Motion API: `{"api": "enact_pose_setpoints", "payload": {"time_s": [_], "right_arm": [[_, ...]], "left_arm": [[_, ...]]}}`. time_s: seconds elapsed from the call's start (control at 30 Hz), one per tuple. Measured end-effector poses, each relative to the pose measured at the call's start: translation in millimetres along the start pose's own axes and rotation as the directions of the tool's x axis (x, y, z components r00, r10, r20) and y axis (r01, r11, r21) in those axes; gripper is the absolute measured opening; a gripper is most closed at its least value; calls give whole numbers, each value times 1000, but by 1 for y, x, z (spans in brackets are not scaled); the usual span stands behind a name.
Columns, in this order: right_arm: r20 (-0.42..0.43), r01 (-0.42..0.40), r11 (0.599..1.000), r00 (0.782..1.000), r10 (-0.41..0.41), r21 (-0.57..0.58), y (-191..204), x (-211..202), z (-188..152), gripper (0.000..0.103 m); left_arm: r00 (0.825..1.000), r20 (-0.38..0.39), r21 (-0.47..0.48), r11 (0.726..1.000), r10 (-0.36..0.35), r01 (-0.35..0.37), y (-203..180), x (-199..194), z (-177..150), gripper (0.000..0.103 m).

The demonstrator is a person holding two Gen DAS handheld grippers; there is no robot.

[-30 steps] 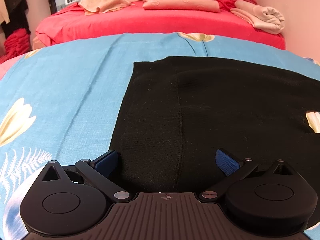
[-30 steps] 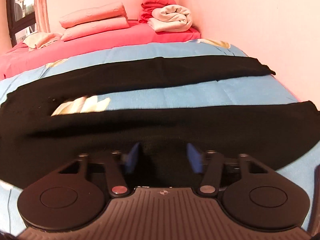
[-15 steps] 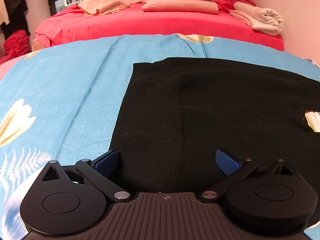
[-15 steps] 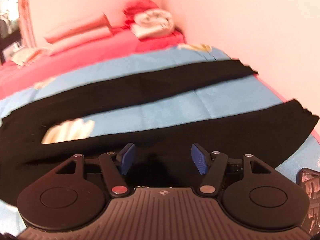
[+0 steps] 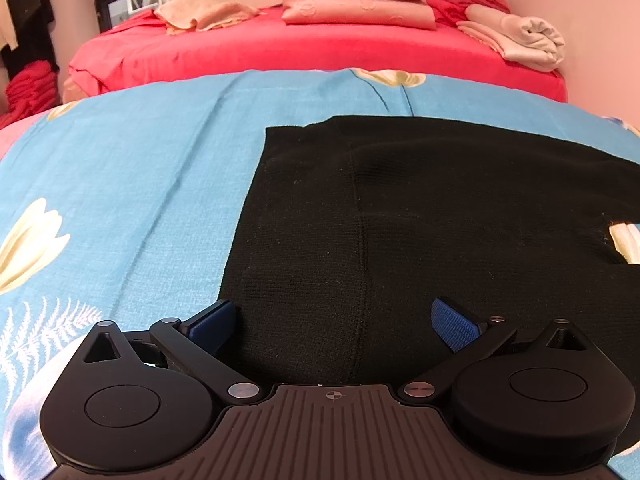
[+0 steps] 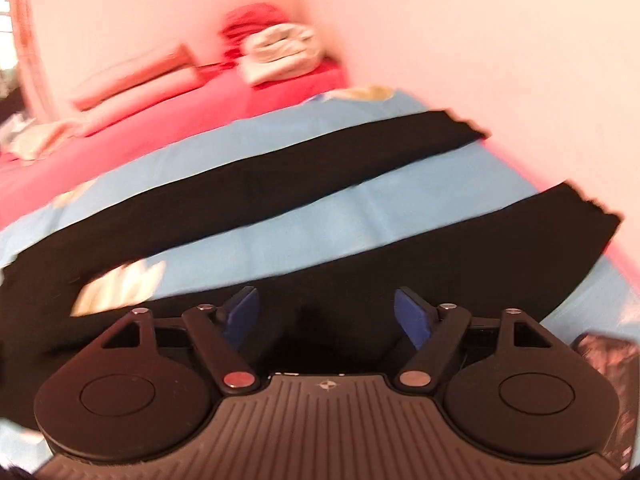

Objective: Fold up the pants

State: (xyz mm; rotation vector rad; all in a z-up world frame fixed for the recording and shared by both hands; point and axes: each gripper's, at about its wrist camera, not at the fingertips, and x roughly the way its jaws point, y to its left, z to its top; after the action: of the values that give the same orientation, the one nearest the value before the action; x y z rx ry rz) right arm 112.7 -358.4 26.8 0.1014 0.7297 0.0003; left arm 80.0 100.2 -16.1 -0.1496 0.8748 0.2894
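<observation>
Pants: black knit pants [image 5: 420,216] lie flat on the blue flowered bedsheet [image 5: 132,184], legs spread toward upper right.
Left gripper [image 5: 336,318]: my jaws wide, empty, over the waistband.
Right gripper [image 6: 326,312]: jaws just widened, nothing between.
Advice: pinch near leg's lower edge, carry it onto the far leg.

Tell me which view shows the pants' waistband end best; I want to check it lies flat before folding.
The left wrist view: it is sharp and shows the waistband end of the black pants flat on the blue floral sheet. The right wrist view is motion-blurred and shows only the two legs, spread apart.
</observation>
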Motion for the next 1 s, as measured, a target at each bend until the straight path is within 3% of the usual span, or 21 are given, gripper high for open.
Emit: {"api": "enact_pose_setpoints", "payload": {"time_s": [0.1,0.17,0.23,0.3,0.4,0.5,0.6,0.8,1.0], "right_arm": [[-118,46,999,992,-46,-4,-10,29,-2,81],[-132,29,998,990,-37,-64,-12,29,-5,81],[-174,15,999,985,-23,-44,-18,25,2,79],[-152,16,1000,988,-16,2,-27,21,13,79],[-98,74,996,993,-69,45,-35,22,23,82],[-166,121,991,980,-111,50,-42,45,23,86],[-162,119,992,979,-122,-30,-35,44,15,90],[-144,141,989,980,-136,31,-43,34,16,89],[-108,135,991,985,-133,14,-34,21,18,89]], "left_arm": [[1000,4,1,1000,-3,3,1,0,-1,103],[1000,7,2,1000,-4,4,1,0,-2,103],[1000,8,5,1000,-6,6,1,0,-2,103],[1000,6,5,1000,-8,8,1,0,-1,103],[1000,7,6,1000,-6,6,1,0,-2,103],[1000,5,6,1000,-5,5,1,0,-1,103],[1000,5,7,1000,-5,5,1,0,-1,103],[1000,4,10,1000,-7,7,1,1,0,103],[1000,5,10,1000,-6,6,1,1,0,103]]}}
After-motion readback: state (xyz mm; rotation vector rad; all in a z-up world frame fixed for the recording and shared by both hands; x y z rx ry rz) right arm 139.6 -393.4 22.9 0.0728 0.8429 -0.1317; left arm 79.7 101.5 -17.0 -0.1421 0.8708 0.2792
